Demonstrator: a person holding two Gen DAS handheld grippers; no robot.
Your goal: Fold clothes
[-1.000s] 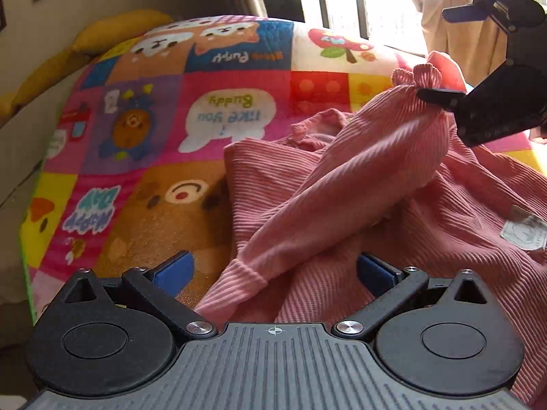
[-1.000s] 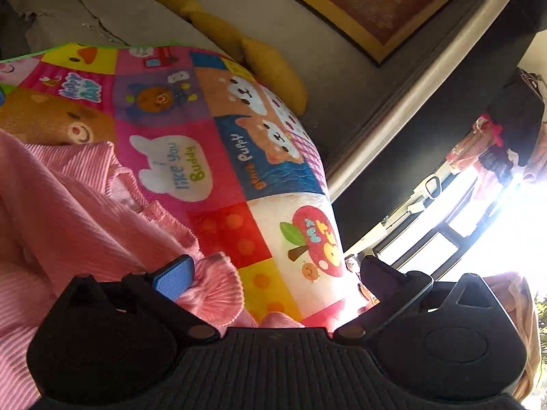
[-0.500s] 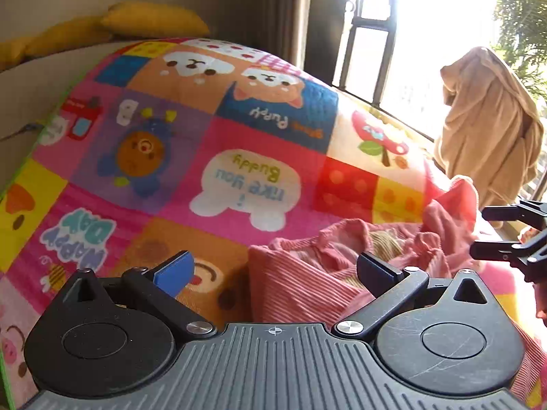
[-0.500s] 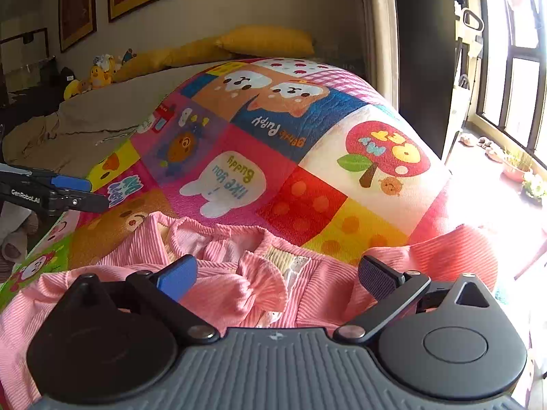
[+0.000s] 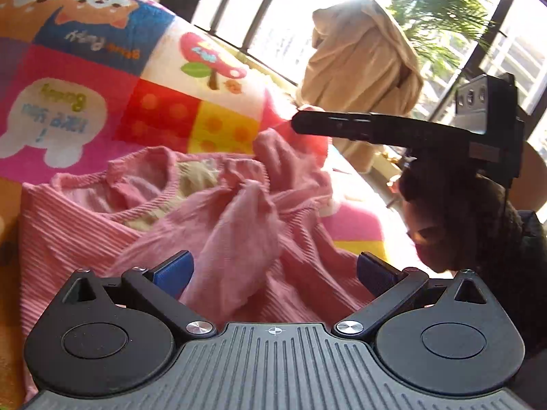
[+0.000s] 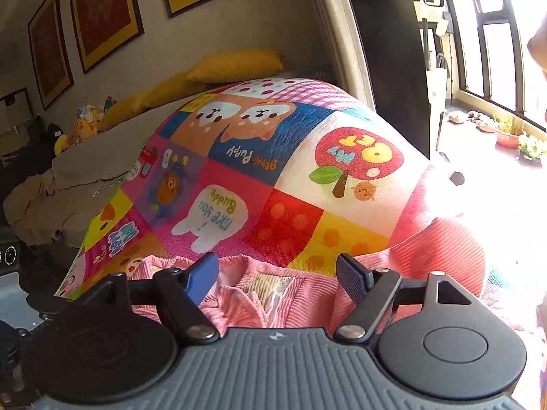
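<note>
Directly ahead of your left gripper (image 5: pixel 273 270), jaws wide and empty, the rumpled pink ribbed sweater (image 5: pixel 222 225) lies on the patchwork cartoon blanket (image 5: pixel 102 78); rightward, your right gripper (image 6: pixel 277 275), unloaded and closing, hovers nearer its collar.

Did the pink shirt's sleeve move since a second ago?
Yes. The pink sleeve, earlier stretched up to the right claw over the patchwork blanket, has dropped onto the shirt; that claw's jaws are closing, holding nothing.

"Like You Buddy" — blanket (image 6: pixel 301 177)
</note>
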